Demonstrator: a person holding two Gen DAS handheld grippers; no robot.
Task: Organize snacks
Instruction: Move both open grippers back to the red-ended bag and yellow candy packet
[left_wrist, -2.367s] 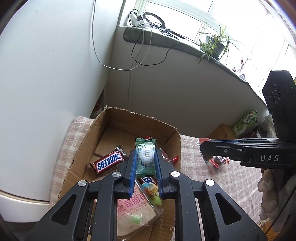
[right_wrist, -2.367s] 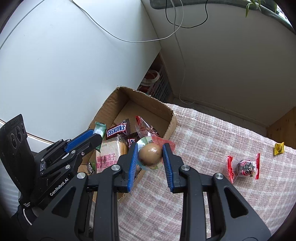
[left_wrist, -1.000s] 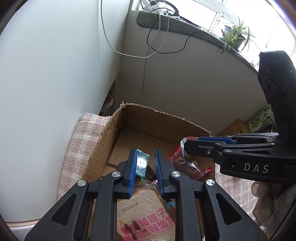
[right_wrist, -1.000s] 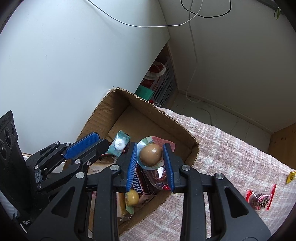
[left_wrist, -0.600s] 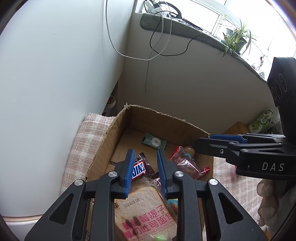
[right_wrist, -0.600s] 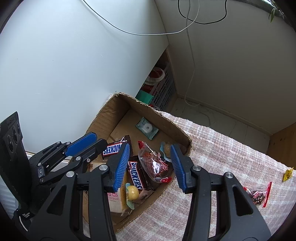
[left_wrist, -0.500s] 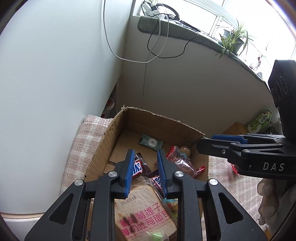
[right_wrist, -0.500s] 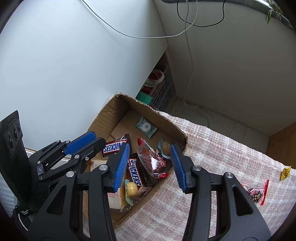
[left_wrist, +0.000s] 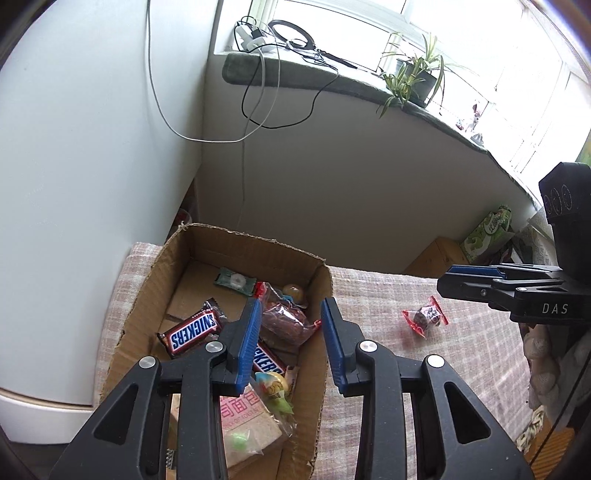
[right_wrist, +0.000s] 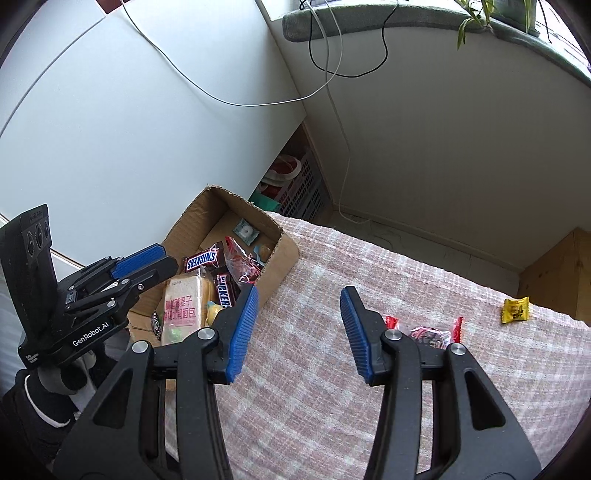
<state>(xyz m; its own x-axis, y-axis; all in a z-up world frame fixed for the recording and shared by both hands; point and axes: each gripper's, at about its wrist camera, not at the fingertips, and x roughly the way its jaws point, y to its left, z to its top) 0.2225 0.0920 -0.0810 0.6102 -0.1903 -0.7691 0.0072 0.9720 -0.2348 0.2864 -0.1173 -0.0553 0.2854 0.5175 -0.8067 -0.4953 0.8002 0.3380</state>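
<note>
Table (right_wrist: 332, 387): we work over a checked cloth whose far edge drops to the floor; a snack nudged that way could slide off.
Box (left_wrist: 147, 295): we see it sitting at the table's corner, near full; its torn near wall (right_wrist: 284, 258) could catch a finger and drag the box.
Bread pack (right_wrist: 183, 306): it lies on top of the pile, so anything we drop onto it may bounce out.
Right gripper (right_wrist: 299, 328): jaws wide apart and empty over bare cloth, well clear of the box.
Left gripper (left_wrist: 290, 343): jaws opening, nothing between them, over the box's near corner.
Red snack (left_wrist: 424, 317): it lies loose on the cloth; its crinkly wrapper may slip if we pinch only a tab.
Yellow candy (right_wrist: 515, 309): it sits close to the far edge, and a clumsy grab could flick it off.
</note>
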